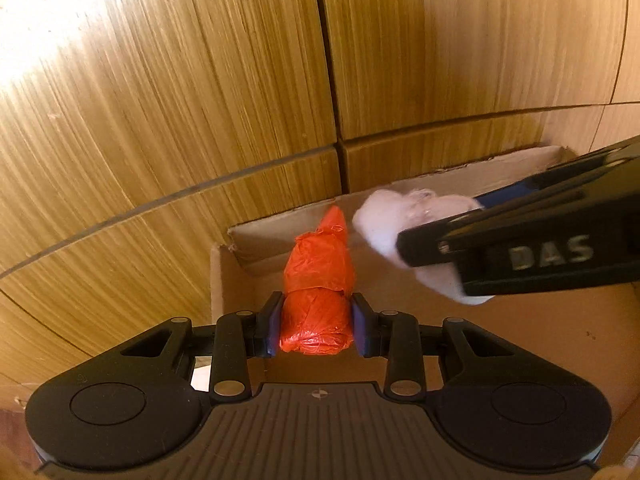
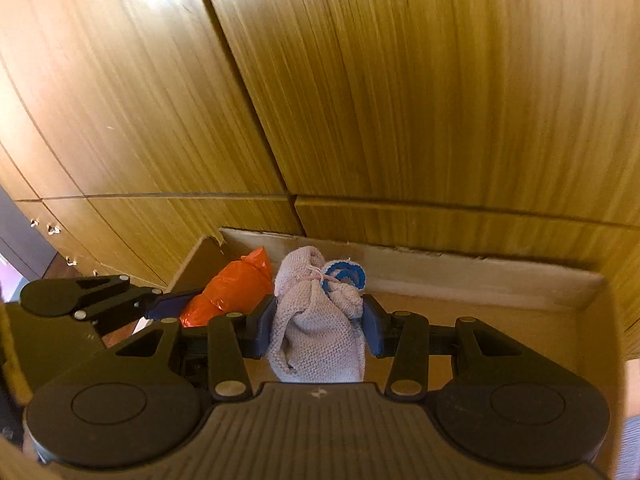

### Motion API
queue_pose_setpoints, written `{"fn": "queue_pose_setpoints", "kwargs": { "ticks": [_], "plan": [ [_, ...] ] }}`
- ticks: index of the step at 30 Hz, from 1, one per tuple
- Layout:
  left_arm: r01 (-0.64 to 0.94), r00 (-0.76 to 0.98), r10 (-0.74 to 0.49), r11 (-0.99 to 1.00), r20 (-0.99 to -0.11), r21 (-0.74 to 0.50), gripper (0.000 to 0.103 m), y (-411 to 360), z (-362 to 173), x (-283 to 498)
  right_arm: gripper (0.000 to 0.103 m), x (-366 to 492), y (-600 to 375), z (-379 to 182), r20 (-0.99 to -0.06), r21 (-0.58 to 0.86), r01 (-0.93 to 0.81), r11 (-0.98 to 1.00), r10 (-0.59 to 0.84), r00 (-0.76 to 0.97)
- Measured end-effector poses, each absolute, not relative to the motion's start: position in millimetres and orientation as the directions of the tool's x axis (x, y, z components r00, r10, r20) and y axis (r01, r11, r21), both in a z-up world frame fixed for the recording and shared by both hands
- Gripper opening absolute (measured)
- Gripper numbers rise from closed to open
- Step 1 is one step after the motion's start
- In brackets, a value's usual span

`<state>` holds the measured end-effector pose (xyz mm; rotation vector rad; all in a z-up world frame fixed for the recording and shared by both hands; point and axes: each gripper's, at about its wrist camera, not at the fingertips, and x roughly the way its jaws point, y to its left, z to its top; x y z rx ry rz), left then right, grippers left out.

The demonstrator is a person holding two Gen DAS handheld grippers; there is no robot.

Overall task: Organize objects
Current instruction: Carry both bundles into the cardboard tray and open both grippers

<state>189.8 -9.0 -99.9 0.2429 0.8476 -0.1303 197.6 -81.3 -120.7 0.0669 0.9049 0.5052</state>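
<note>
Cardboard box [image 1: 520, 320]: open-topped, set against the far wooden cabinet doors [image 1: 160, 100]; both my loads hang over its interior.
Knitted bundle [image 2: 316, 320]: pale, with a blue roll at its far end; my right tool [image 2: 318, 330] pinches it, long axis running away from me.
Orange bag roll [image 1: 318, 292]: my left tool [image 1: 318, 328] pinches its near end, tip pointing to the far wall.
Relation: orange roll sits left of the bundle, just beside it; the box floor lies straight below both.
Next, I judge: lower, then release each apart from the other.
</note>
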Motion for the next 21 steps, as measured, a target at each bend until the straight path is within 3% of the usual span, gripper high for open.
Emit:
{"fn": "queue_pose_setpoints", "kwargs": {
  "ticks": [7, 8, 9, 15, 21],
  "plan": [
    [0.189, 0.654, -0.004, 0.969, -0.757, 0.158, 0.045, -6.4, -106.1, 187.3, 0.042, 197.5, -69.0, -128.7, -0.739, 0.28, -0.391, 0.877, 0.457, 0.496],
    [0.414, 0.632, -0.164, 0.898, -0.757, 0.151, 0.045, -5.8, -106.3, 186.4, 0.042, 196.7, -68.1, -128.6, -0.74, 0.28, -0.39, 0.877, 0.456, 0.495],
    [0.417, 0.63, -0.168, 0.897, -0.758, 0.148, 0.046, -5.2, -106.6, 185.3, 0.042, 196.0, -67.7, -129.3, -0.742, 0.282, -0.389, 0.877, 0.456, 0.491],
    [0.411, 0.632, -0.169, 0.9, -0.756, 0.142, 0.067, -1.2, -105.2, 178.5, 0.045, 184.3, -68.6, -126.4, -0.743, 0.273, -0.394, 0.878, 0.452, 0.494],
    [0.414, 0.634, -0.178, 0.9, -0.753, 0.136, 0.073, 3.7, -98.5, 167.6, 0.046, 179.8, -75.3, -114.4, -0.735, 0.265, -0.396, 0.879, 0.45, 0.508]
  ]
}}
